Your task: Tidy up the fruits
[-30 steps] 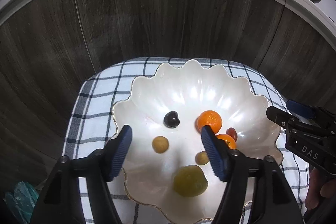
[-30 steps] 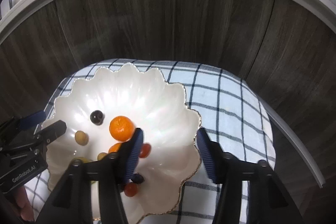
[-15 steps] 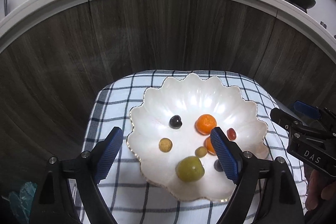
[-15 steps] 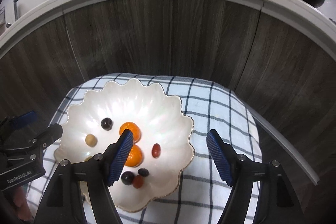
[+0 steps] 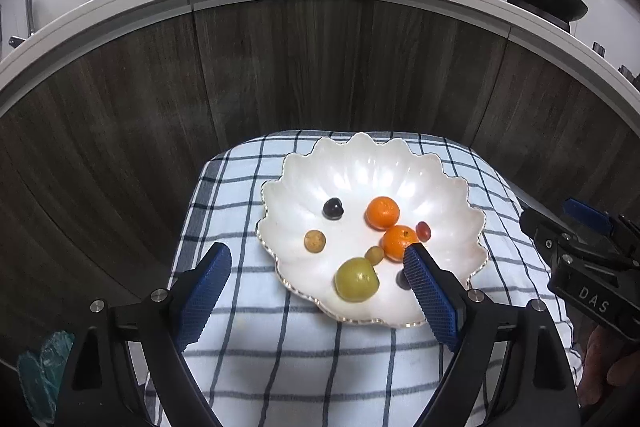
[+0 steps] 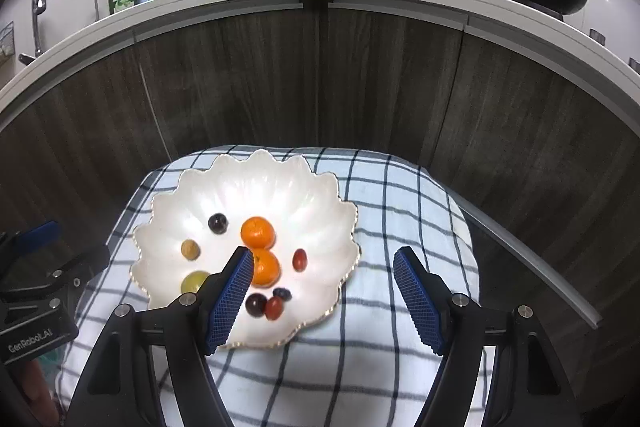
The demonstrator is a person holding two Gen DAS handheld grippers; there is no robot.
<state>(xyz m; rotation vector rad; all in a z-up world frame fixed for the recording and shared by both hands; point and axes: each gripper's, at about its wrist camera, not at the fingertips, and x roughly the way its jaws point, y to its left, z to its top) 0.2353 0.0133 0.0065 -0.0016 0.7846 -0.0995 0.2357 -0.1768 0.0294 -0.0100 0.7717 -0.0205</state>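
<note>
Your left gripper [image 5: 318, 291] and right gripper [image 6: 324, 297] hang spread and empty over the checked cloth [image 5: 240, 339]. The fruits, oranges [image 5: 383, 213] included, lie gathered mid-frame in the scalloped white bowl [image 5: 360, 163], probably so none rolls away.

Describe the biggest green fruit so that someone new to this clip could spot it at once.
Start at the white scalloped plate on the checked cloth. The green fruit lies near the plate's front edge, just below a small olive-coloured fruit. It is the largest yellow-green piece, unlike the two oranges beside it.
</note>
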